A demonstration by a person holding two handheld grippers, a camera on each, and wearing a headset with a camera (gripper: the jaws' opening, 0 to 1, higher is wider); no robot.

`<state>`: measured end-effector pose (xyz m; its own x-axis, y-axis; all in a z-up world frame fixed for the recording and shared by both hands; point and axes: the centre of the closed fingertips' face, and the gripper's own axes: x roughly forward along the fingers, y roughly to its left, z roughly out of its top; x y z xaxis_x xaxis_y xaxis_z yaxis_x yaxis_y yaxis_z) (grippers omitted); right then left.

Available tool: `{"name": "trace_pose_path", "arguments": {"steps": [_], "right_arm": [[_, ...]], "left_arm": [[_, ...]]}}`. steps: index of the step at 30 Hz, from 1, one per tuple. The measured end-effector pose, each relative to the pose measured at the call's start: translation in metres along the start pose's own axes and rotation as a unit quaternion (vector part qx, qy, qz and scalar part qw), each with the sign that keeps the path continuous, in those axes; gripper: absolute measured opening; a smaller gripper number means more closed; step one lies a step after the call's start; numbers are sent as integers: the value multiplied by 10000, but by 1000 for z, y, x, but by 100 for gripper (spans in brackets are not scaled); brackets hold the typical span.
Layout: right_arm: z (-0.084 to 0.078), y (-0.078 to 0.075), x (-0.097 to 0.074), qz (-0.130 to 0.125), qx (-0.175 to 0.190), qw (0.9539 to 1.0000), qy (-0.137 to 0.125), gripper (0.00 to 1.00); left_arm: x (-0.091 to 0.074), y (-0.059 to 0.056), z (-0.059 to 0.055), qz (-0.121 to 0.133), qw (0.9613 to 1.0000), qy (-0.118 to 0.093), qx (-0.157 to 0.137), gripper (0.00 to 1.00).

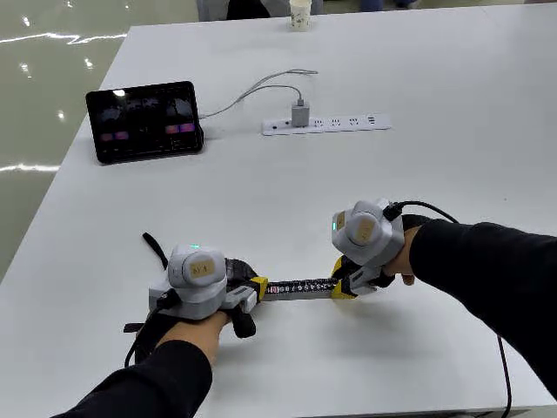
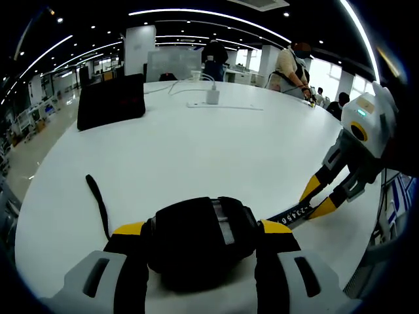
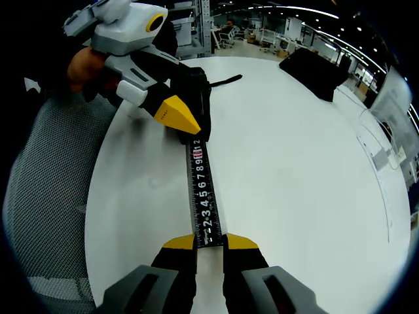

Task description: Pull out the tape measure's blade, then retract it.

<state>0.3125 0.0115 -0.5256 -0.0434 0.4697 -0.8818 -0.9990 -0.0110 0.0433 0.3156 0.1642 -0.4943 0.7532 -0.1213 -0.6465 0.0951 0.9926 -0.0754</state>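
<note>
Where the head view looks down on my workbench, I log the following.

Item 1: left gripper, low and left on the white table. Its jaws are clamped on the tape measure case, which sits squarely between the two yellow-tipped fingers in the left gripper view. The case is black and rests on the tabletop.

Item 2: blade, drawn out of the case and running flat along the table toward my right hand. In the right gripper view the printed numbers on the blade read clearly up to the case.

Item 3: right gripper, jaws pinched on the blade's free end, tips touching the table. I also see it from the left gripper view.

Item 4: black strap, lying loose beside the case; it seems to be attached to the case, though I cannot see the join.

Item 5: far side of the table: a dark tablet, a white power strip with a charger plugged in, and a paper cup at the far edge.
</note>
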Motion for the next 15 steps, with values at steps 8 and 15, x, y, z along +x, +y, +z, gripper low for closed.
{"name": "trace_pose_path", "arguments": {"steps": [8, 15], "right_arm": [[4, 0, 2, -12, 9, 10000, -93, 11], [6, 1, 3, 1, -8, 9999, -155, 11]], "left_arm": [[0, 0, 0, 1, 10000, 9, -24, 61], [1, -1, 0, -3, 10000, 20, -18, 61]]}}
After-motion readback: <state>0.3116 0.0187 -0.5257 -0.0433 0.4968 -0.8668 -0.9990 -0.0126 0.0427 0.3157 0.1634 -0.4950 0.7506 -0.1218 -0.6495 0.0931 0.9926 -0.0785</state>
